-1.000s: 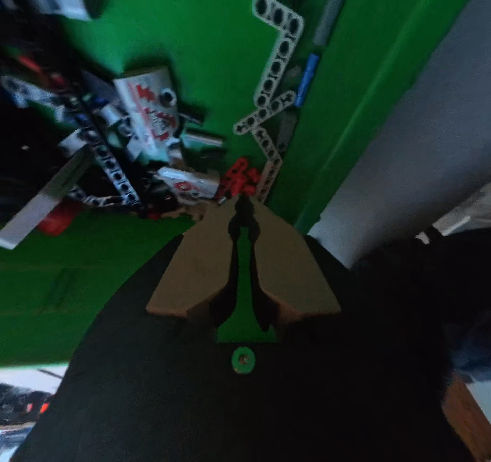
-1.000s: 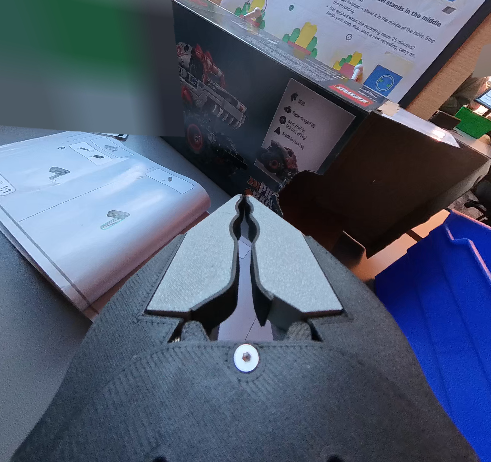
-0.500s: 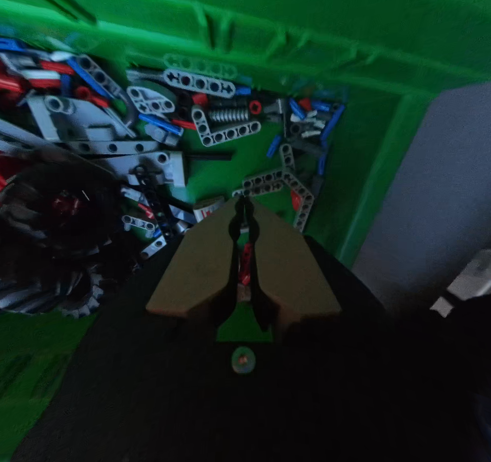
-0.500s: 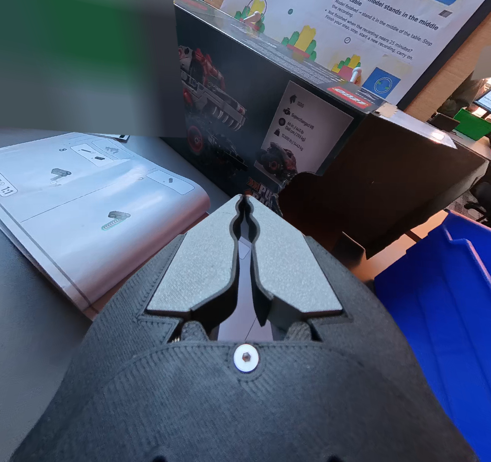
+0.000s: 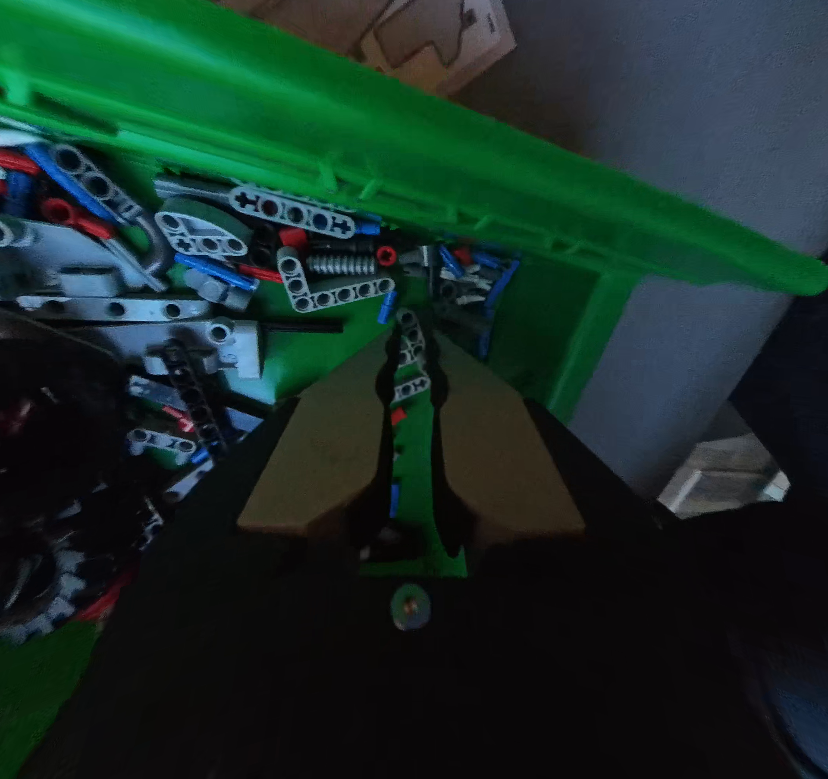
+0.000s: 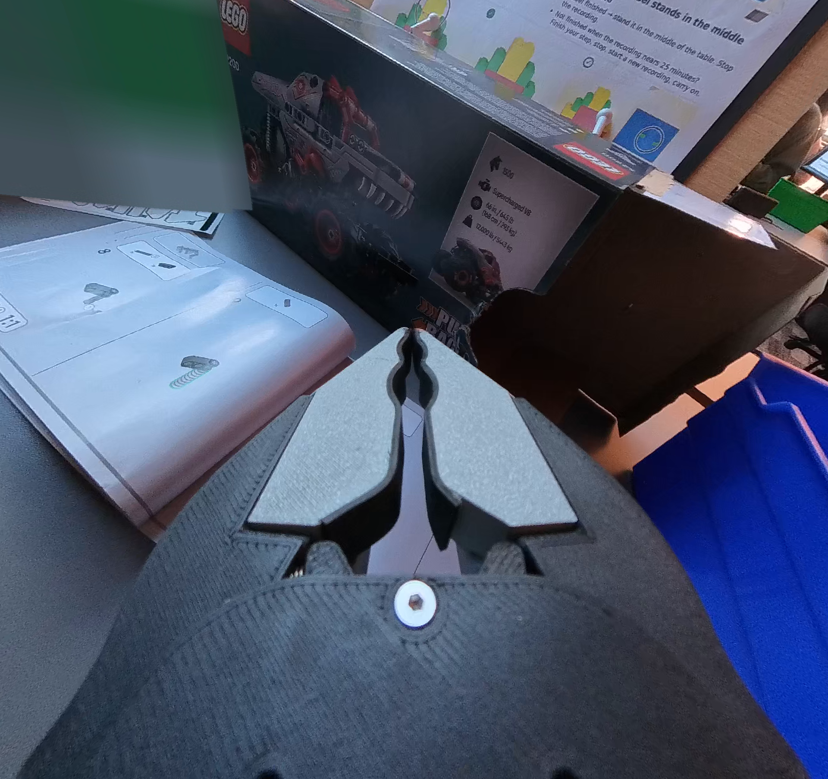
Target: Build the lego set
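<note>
Loose Lego Technic pieces lie in a green bin in the dim left wrist view: a grey L-shaped beam, a spring piece, a straight grey beam and a black tyre at the left. My left gripper is open by a narrow gap, low over the bin near its far right corner. A small grey beam shows through the gap; I cannot tell if the pads touch it. My right gripper is shut and empty above the table.
In the right wrist view an open instruction booklet lies on the grey table at the left. The black Lego box stands behind it. A blue bin is at the right. A sheet of paper lies beyond the green bin. The tips of one gripper are about 40 cm away from the tips of the other.
My left gripper has swung across the green bin towards its far right corner, and its jaws have gone from shut to slightly open. The right gripper has barely moved.
</note>
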{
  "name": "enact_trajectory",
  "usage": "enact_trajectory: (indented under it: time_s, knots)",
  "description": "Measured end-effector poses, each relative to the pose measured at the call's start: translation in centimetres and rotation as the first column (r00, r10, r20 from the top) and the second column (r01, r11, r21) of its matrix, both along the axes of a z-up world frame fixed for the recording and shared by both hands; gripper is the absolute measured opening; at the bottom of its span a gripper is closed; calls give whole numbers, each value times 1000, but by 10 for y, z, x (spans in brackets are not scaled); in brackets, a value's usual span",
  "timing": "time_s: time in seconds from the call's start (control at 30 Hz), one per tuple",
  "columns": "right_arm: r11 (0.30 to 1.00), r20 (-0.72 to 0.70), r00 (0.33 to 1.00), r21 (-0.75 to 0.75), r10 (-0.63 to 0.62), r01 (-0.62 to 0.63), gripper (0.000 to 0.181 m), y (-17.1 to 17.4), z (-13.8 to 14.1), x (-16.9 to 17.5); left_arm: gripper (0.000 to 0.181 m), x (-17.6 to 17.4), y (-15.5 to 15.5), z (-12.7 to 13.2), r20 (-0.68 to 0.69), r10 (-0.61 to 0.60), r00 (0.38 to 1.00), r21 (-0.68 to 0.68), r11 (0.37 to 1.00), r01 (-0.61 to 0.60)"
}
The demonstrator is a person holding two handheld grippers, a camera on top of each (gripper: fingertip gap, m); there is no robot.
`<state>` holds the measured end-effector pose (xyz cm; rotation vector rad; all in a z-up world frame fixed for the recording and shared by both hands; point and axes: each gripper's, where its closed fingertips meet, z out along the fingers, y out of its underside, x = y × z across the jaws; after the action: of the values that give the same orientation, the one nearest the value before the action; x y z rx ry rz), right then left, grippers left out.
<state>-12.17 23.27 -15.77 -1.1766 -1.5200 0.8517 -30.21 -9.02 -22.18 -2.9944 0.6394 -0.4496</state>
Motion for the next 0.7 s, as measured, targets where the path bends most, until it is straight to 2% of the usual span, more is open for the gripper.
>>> enact_trajectory:
  time_s: [0.1,0.37,0.7]
  knots:
    - [1000,4,1000,-1,2,-2,0,0,-1,0,16,-17,5,0,-112,7,994,45,999,-2]
    - [1000,-8,1000,4,9,-9,0,-3,1,0,19,-25,14,22,-102,67,993,145,988,-52]
    - [1000,-11,1000,-5,7,-8,0,-2,2,0,18,-25,14,21,-132,54,990,141,989,-35]
